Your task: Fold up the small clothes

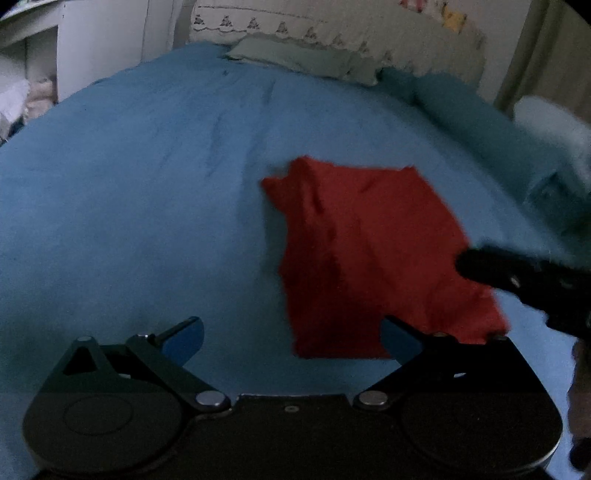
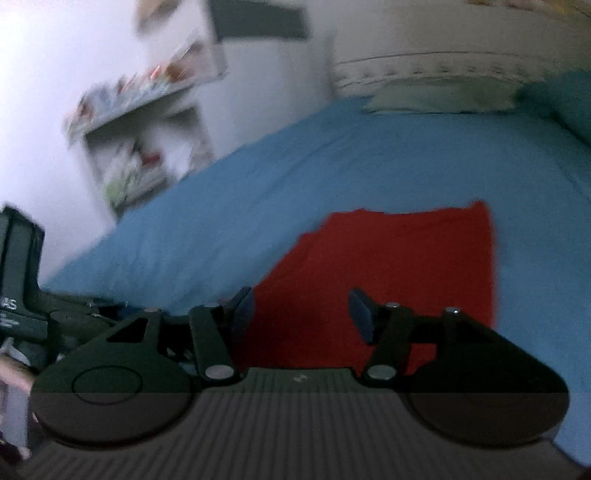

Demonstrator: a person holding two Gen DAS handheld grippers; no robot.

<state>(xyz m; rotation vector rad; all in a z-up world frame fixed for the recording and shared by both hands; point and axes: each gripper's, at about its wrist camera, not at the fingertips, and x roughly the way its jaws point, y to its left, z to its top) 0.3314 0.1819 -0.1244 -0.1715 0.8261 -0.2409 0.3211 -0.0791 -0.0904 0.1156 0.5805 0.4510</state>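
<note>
A small red garment (image 1: 373,258) lies flat on the blue bedsheet (image 1: 147,203), roughly rectangular with a bunched fold at its far left corner. My left gripper (image 1: 291,339) is open and empty, just short of the garment's near edge. My right gripper (image 2: 301,314) is open and empty, its fingers over the near part of the red garment (image 2: 391,266). The right gripper's dark body (image 1: 524,277) shows in the left wrist view at the garment's right edge. The left gripper's body (image 2: 44,314) shows at the left of the right wrist view.
A pale green pillow (image 1: 303,59) and a teal pillow (image 1: 454,103) lie at the head of the bed below a cream headboard (image 1: 332,26). A white shelf unit (image 2: 147,147) with items stands left of the bed. A curtain (image 1: 546,55) hangs at far right.
</note>
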